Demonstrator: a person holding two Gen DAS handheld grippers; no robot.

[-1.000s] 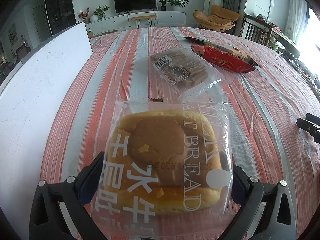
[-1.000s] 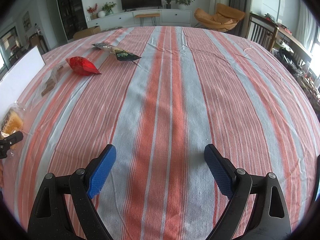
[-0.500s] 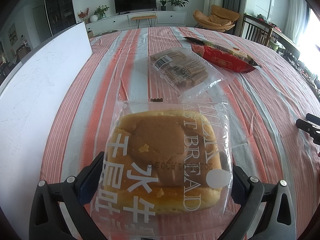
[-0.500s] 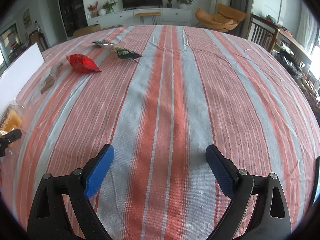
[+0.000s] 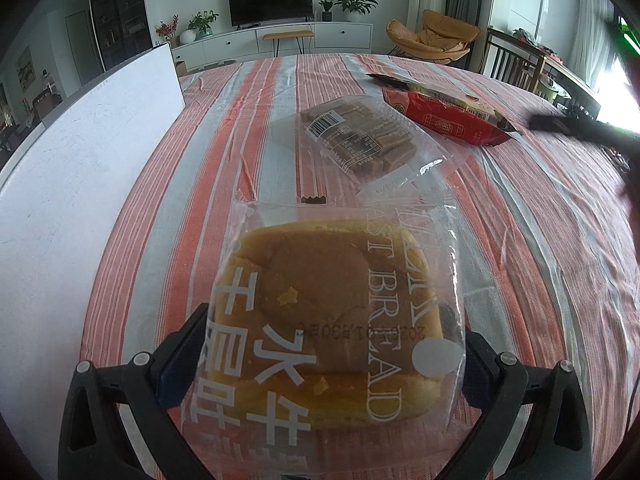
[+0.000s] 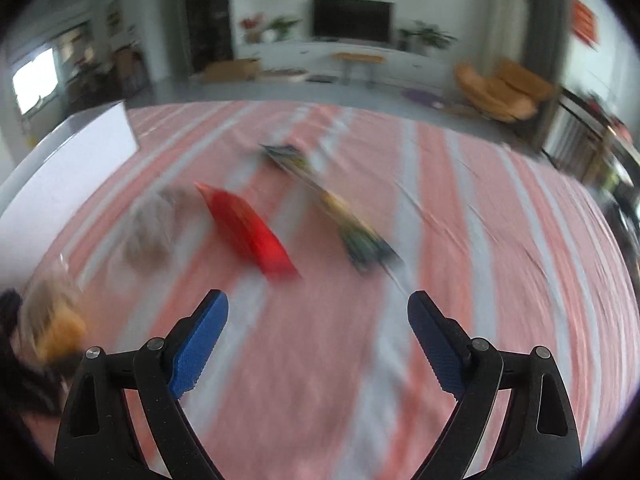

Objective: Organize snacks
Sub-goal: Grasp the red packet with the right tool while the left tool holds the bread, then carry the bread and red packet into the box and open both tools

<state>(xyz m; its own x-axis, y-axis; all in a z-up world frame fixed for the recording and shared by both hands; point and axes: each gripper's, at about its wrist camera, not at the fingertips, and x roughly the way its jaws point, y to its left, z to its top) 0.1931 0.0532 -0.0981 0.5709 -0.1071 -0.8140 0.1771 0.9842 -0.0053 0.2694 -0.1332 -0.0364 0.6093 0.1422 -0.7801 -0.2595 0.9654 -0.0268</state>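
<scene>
Red foil is what the right tool [image 6: 316, 344] faces: the red foil snack pouch [image 6: 248, 232] lies ahead of its wide-open, empty jaws and slightly to their left, well apart from them, its long axis running slantwise from far-left to near-right. Just beyond it to the right lies a dark green and yellow snack packet [image 6: 360, 240], slanted the same way; blur hides its detail. The right tool looks the nearer one for both. The left tool [image 5: 332, 356] is occupied, its jaws closed against the sides of a clear-wrapped square toast bread [image 5: 332, 308]. Past the bread rests a clear pack of brown biscuit bars [image 5: 356, 140]. Everything sits on a tabletop under an orange-and-grey striped cloth [image 5: 540, 248], with an upright white board [image 5: 80, 152] along the left edge. Behind is a living room.
</scene>
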